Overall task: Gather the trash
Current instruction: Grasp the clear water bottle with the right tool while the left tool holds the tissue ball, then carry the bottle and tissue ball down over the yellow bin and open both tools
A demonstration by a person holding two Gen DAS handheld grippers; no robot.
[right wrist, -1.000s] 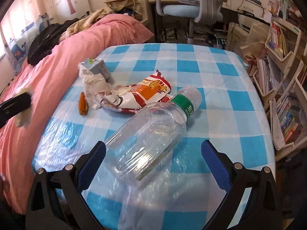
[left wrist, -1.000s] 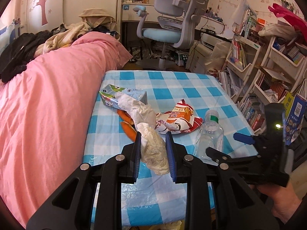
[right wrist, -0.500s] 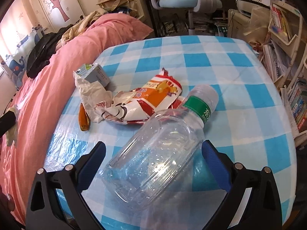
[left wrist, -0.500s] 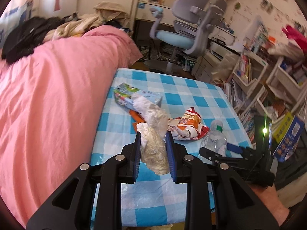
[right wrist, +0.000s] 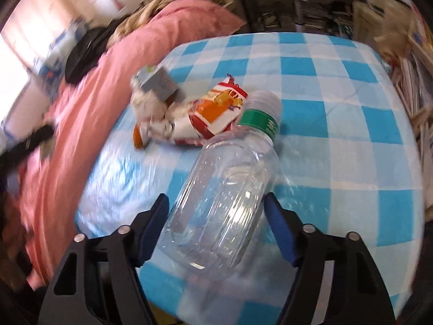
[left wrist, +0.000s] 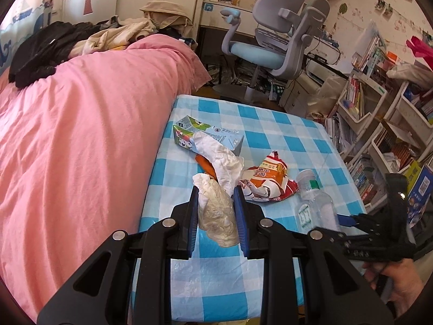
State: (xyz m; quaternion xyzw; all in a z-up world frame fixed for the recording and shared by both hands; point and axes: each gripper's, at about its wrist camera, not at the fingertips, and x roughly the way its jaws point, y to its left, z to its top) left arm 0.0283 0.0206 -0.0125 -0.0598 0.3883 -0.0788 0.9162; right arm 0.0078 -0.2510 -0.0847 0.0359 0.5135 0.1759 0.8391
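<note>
Low in the centre of the right view, the right gripper has just been closing its jaws around the bottle lying on the table, while the left gripper pinches a tissue wad clear of the litter.

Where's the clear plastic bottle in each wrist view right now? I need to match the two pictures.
Left wrist: plastic bottle at right of centre, lying on the checked tablecloth, right gripper around its base.
Right wrist: bottle at lower centre, between the gripper's fingers.
Shared landmark: orange snack wrapper, beside the bottle's cap.
</note>
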